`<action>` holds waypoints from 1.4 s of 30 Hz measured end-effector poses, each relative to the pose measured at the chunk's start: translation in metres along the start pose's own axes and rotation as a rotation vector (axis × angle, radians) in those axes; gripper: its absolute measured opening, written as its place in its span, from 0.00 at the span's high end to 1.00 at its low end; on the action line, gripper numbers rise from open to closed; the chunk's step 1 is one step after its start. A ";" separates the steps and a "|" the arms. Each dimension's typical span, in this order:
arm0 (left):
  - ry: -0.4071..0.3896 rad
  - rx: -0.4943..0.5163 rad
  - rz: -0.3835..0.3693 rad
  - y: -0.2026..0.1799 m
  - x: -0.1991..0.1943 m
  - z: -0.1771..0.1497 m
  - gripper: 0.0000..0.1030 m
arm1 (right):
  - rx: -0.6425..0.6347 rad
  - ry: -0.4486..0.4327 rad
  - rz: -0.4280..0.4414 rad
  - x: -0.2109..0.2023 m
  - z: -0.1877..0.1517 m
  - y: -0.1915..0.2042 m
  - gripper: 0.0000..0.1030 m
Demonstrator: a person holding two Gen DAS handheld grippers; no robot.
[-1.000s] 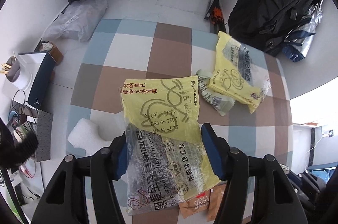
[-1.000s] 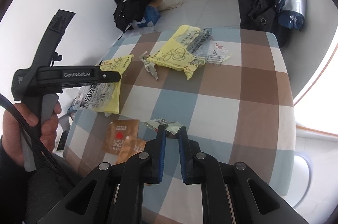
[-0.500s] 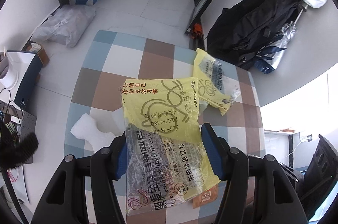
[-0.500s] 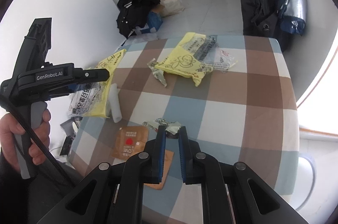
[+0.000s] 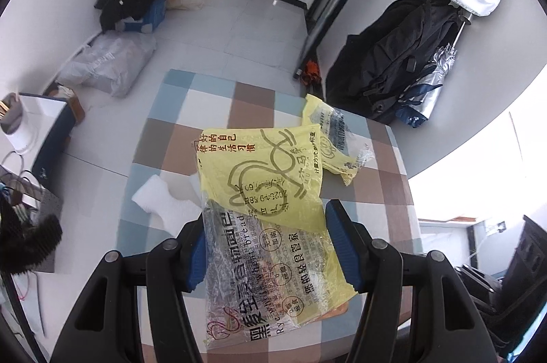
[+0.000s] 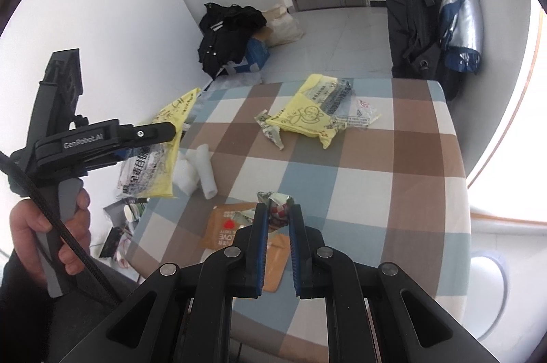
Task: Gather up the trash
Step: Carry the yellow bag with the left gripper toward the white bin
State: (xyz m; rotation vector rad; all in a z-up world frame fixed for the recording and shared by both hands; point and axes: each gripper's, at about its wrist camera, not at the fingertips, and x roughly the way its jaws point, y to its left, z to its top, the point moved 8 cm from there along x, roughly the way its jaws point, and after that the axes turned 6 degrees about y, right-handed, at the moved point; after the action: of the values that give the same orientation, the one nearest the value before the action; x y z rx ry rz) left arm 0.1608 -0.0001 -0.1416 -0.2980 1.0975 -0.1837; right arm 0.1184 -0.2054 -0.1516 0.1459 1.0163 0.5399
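Your left gripper [image 5: 265, 246] pinches a yellow bread bag [image 5: 270, 219] between its blue pads, lifted clear of the checked table [image 6: 393, 164]. In the right wrist view that same bag [image 6: 154, 157] hangs off the table's left edge, over the floor. Your right gripper [image 6: 277, 219] is pressed nearly together on a small crumpled wrapper [image 6: 278, 204], held just above the table's near part.

Still on the table: white foam pieces [image 6: 201, 171] near the left edge, two orange sachets [image 6: 225, 226] just beside the right gripper & partly under its fingers, a second yellow bag [image 6: 307, 120] toward the far side with a small green-white wrapper [image 6: 270, 130] touching its left end & a clear wrapper [image 6: 359, 116] on its right.

Open room: table's right half & near right corner are bare cloth. Far edge meets open floor; a black backpack [image 6: 413, 21] and silver umbrella [image 6: 458, 14] stand close off the far right corner.

Hard to make out: left wrist view, the held bag covers most of the table's middle, sachets show only as an orange sliver under it, second bag half hidden. Table's near edge is cut off by both grippers. Stuff below the left edge is a jumble, can't tell what.
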 end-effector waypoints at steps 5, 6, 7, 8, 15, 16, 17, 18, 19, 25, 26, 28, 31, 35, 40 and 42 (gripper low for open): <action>-0.013 0.012 0.002 -0.005 -0.010 -0.007 0.44 | 0.009 -0.030 0.021 -0.023 -0.006 0.005 0.89; -0.017 0.023 0.004 -0.008 -0.013 -0.007 0.44 | 0.005 -0.042 0.023 -0.029 -0.006 0.007 0.89; -0.026 0.038 0.013 -0.011 -0.017 -0.007 0.44 | 0.002 -0.050 0.023 -0.034 -0.006 0.008 0.89; -0.037 0.049 0.017 -0.014 -0.022 -0.007 0.44 | 0.001 -0.064 0.024 -0.041 -0.007 0.009 0.89; -0.130 0.096 0.006 -0.045 -0.052 -0.007 0.44 | -0.010 -0.145 0.033 -0.088 -0.007 0.010 0.89; -0.140 0.100 0.003 -0.050 -0.055 -0.008 0.44 | -0.011 -0.156 0.034 -0.096 -0.007 0.009 0.89; -0.148 0.105 0.000 -0.055 -0.056 -0.008 0.44 | -0.012 -0.168 0.032 -0.105 -0.006 0.008 0.89; -0.154 0.108 -0.005 -0.060 -0.057 -0.009 0.44 | -0.012 -0.181 0.031 -0.112 -0.005 0.007 0.89; -0.160 0.114 -0.013 -0.067 -0.059 -0.009 0.44 | -0.012 -0.198 0.029 -0.121 -0.004 0.004 0.89; -0.180 0.165 -0.063 -0.110 -0.063 -0.008 0.44 | 0.010 -0.290 0.000 -0.172 0.000 -0.018 0.89; -0.179 0.170 -0.074 -0.117 -0.062 -0.008 0.44 | 0.018 -0.306 -0.007 -0.181 0.000 -0.023 0.89; -0.179 0.197 -0.095 -0.137 -0.061 -0.008 0.44 | 0.040 -0.334 -0.022 -0.198 -0.001 -0.037 0.89; -0.179 0.246 -0.114 -0.165 -0.059 -0.010 0.44 | 0.077 -0.367 -0.055 -0.221 -0.005 -0.061 0.89; -0.160 0.316 -0.155 -0.209 -0.048 -0.015 0.44 | 0.119 -0.405 -0.120 -0.247 -0.015 -0.097 0.89; -0.113 0.402 -0.191 -0.257 -0.026 -0.026 0.44 | 0.186 -0.419 -0.187 -0.261 -0.031 -0.144 0.89; -0.085 0.435 -0.208 -0.277 -0.013 -0.033 0.44 | 0.222 -0.414 -0.203 -0.262 -0.039 -0.163 0.89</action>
State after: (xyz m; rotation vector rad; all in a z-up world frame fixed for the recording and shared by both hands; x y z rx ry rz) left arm 0.1259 -0.2633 -0.0540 -0.0275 0.9135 -0.5811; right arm 0.0374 -0.4796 -0.0297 0.3335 0.6731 0.1967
